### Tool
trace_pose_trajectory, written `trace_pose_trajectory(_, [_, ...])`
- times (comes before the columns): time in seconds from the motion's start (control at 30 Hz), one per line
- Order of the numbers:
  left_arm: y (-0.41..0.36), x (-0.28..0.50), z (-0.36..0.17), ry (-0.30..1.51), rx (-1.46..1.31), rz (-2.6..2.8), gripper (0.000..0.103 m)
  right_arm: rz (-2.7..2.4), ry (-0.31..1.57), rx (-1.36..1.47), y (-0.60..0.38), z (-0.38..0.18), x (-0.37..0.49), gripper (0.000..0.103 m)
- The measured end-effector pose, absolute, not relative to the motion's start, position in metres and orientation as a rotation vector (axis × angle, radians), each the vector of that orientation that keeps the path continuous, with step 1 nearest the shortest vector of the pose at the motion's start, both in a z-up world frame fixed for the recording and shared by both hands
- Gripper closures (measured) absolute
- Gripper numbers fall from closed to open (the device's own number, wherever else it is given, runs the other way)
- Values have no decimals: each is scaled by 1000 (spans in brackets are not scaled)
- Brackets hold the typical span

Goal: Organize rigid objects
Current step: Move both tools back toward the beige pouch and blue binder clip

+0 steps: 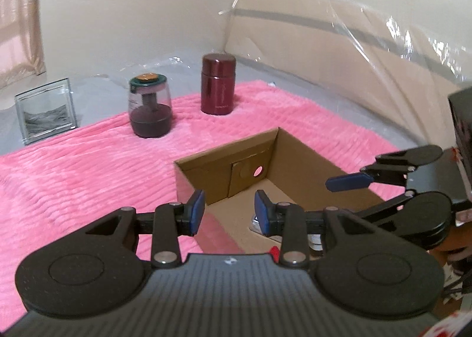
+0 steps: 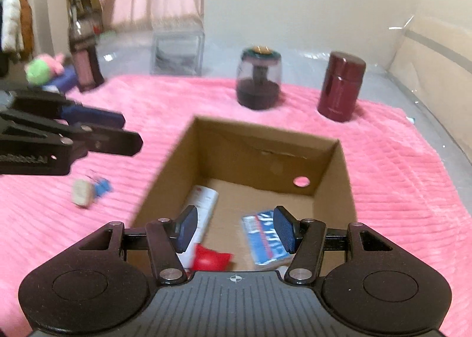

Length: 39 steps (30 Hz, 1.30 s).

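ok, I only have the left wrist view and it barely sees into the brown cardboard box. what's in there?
Observer: The right wrist view shows a white cylindrical tube lying on the floor of the brown cardboard box, on its left side.
Operator: anything else in there?
Observer: A flat blue-and-white packet lies on the right side of the floor, apart from the tube.
Operator: anything loose on the pink ribbed blanket that I'm missing?
Observer: A small beige-and-blue item lies on the blanket left of the box. It is too blurred to identify.
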<state>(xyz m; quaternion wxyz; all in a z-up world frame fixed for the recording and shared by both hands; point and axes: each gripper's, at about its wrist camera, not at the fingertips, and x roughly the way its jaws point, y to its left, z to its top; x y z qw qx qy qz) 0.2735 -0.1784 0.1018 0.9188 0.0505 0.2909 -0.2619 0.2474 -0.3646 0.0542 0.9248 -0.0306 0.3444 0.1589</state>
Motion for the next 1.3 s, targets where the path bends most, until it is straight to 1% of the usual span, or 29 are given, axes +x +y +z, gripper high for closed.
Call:
trace_pose_trajectory(0.17, [-142,240,110,582,40,-494,64,358,641,13,-348,75,205,48])
trace_pose_trajectory(0.3, [-110,211,110,577,7,-444,61,396,600,29,-324,82,165,41])
trace_pose_trajectory(0.4, [-86,191,110,567,-9,-402,54,411,580,62,-308,81,140,36])
trace_pose_trajectory(0.5, [-62,169,110,552,1,-352,47,426,568,81,-291,78,119,33])
trace_pose_trajectory(0.57, [-43,156,108,546,-12,-316,37,436,566,93,-281,73,110,31])
trace_pose_trajectory(0.6, [-34,150,107,547,-15,-303,35,442,568,101,-276,71,106,30])
trace_pose_trajectory(0.67, [-17,138,104,548,-20,-269,28,448,570,107,-268,66,101,29])
trace_pose_trajectory(0.93, [31,109,83,568,-44,-155,19,473,599,114,-236,43,89,28])
trace_pose_trajectory(1.3, [44,109,45,629,-75,-105,18,481,629,68,-215,18,95,28])
